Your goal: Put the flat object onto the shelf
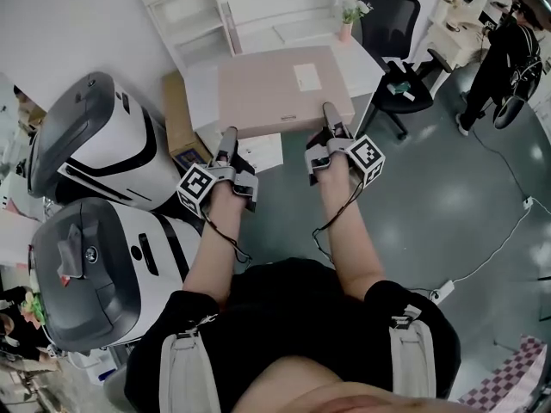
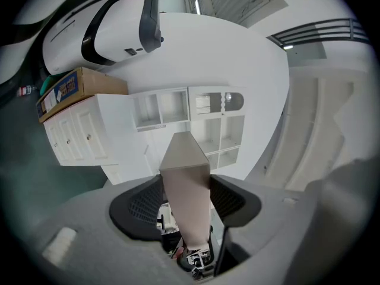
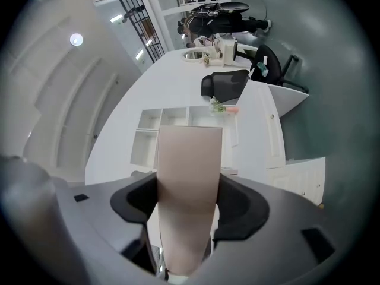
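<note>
A flat pinkish-beige box point(image 1: 280, 89) with a white label is held level in front of me, above the floor and the edge of a white cabinet. My left gripper point(image 1: 228, 140) is shut on its near left edge, and my right gripper point(image 1: 331, 119) is shut on its near right edge. In the left gripper view the box point(image 2: 187, 200) runs edge-on between the dark pads point(image 2: 228, 198). The right gripper view shows the box point(image 3: 187, 195) the same way, clamped between both pads point(image 3: 237, 203). The white shelf unit point(image 1: 207, 15) with open cubbies stands just beyond the box.
Two large white-and-grey machines point(image 1: 95, 144) stand at my left. A cardboard carton point(image 1: 176, 114) lies on the low white cabinet. A black office chair point(image 1: 396, 24) and a small potted plant point(image 1: 347, 15) are at the right. A person point(image 1: 508, 58) stands far right. Cables cross the floor.
</note>
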